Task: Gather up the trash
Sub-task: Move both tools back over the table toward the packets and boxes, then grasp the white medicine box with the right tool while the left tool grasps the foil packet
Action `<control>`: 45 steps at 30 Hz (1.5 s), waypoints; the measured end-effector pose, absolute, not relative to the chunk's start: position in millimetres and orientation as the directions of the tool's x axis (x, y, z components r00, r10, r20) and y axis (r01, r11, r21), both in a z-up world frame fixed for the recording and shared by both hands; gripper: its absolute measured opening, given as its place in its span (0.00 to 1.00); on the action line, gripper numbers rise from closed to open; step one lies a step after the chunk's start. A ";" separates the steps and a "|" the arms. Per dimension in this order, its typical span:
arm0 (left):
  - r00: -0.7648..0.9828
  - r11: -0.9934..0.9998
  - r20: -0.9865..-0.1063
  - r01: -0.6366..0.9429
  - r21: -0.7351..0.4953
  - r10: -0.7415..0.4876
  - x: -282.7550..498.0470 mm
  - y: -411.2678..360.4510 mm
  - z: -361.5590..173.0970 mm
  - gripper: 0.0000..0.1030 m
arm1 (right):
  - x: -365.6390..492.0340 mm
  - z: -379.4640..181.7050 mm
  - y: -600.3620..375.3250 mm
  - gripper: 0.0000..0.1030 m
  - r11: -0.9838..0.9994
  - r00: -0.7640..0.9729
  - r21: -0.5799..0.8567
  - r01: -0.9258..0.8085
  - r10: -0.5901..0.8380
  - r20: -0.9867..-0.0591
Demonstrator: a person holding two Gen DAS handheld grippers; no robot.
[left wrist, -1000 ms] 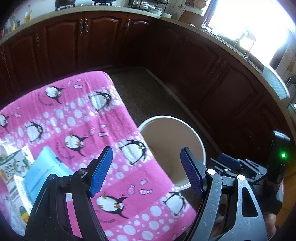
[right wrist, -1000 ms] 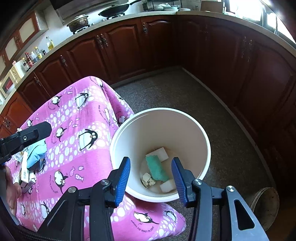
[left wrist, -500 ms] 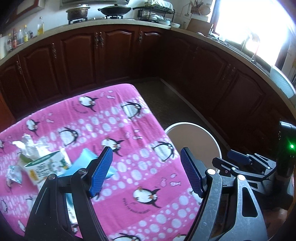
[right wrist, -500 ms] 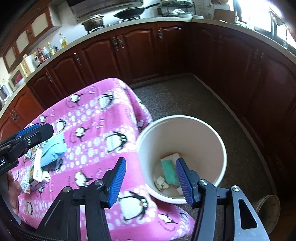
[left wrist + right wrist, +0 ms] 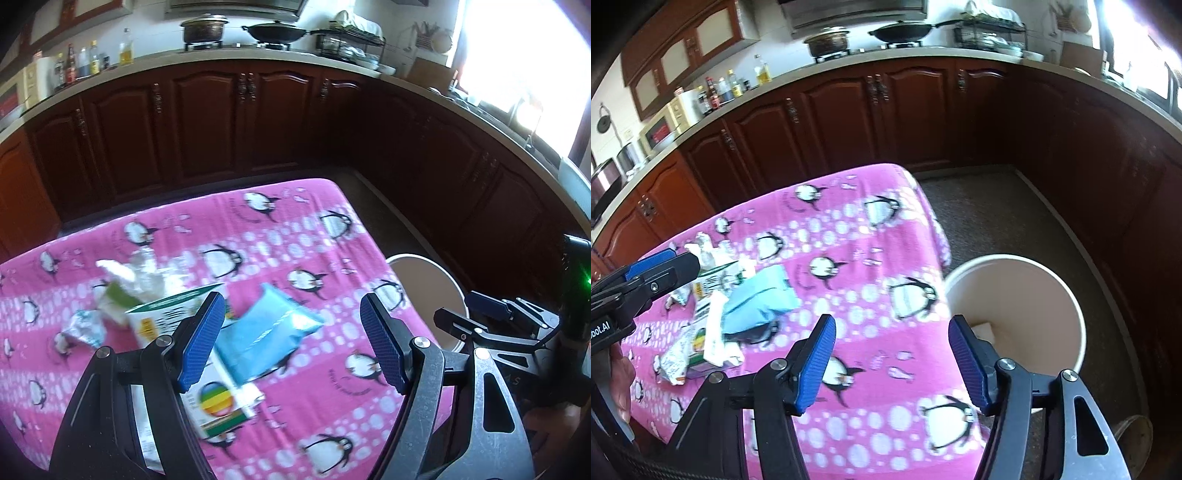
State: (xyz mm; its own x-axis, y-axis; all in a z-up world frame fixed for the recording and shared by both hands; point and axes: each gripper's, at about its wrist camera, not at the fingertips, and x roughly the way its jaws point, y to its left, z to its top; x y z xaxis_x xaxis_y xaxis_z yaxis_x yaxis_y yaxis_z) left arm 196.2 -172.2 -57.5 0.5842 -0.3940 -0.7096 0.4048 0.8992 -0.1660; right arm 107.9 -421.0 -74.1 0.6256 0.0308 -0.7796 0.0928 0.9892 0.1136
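Both empty: left tool (image 5: pixel 291 341) gaping, right tool (image 5: pixel 892 363) just opened wider. Blue packet (image 5: pixel 266 332) lying on the pink worktop (image 5: pixel 295 229) beside a carton (image 5: pixel 207 376), well short of the bin (image 5: pixel 1015 317). Probably light, soft, slippery; best pinched across a narrow edge.

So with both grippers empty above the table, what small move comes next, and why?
Probably ease the left gripper down onto the blue packet. Its open fingers already frame that packet, which lies loose atop the carton, and the bin stands beside the table for dropping it.
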 end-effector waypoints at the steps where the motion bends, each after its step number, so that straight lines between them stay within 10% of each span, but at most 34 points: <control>1: 0.586 0.901 -0.709 0.400 -0.168 -0.392 195.3 -166.3 -57.0 0.73 | 109.3 -72.6 -413.8 0.62 0.990 0.627 0.116 0.080 0.041 -0.778; 36: 0.269 0.935 -0.903 0.216 -0.282 -0.334 192.1 -25.6 -192.1 0.79 | 132.2 -94.3 -264.3 0.68 0.955 0.489 0.185 -0.231 0.279 -0.826; 45: 0.370 0.952 -0.888 0.236 -0.195 -0.273 179.1 -0.1 -170.2 0.35 | 152.6 -115.3 -218.5 0.68 0.939 0.425 0.188 -0.288 0.301 -0.854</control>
